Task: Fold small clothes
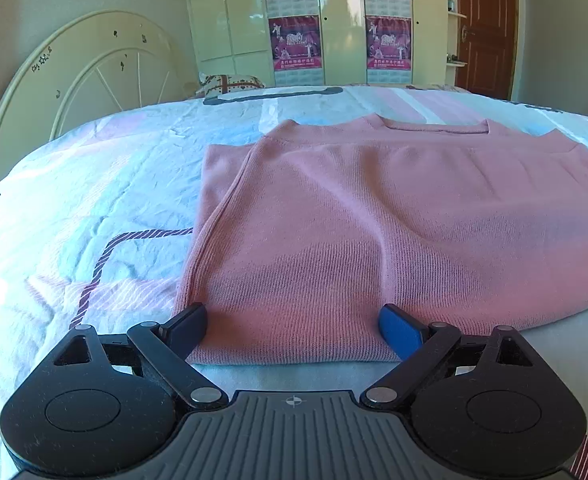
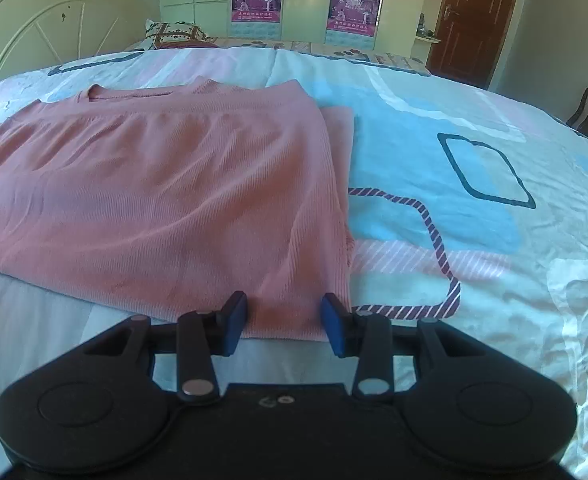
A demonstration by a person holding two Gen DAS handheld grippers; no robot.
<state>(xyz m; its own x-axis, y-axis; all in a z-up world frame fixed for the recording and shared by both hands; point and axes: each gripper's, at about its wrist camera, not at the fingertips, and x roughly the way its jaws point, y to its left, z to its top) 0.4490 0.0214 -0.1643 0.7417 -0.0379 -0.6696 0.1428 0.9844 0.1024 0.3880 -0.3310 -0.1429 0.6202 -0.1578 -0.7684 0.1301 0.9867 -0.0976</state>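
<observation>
- On the bed [image 1: 94, 208], over its patterned sheet, a pink knit sweater [image 1: 354, 208] is lying flat, sides folded inward, neckline facing the far wardrobe [image 1: 334, 20].
- Left claw [image 1: 293, 332] is hovering at the sweater's near hem by its left corner, fingers spread wide, hem lying between them, pads not pressing.
- Right claw [image 2: 285, 326] is sitting at the near right corner of the hem, fingers partly apart, fabric between them; contact with pads unclear.
- Headboard [image 2: 34, 24] is standing at far left.
</observation>
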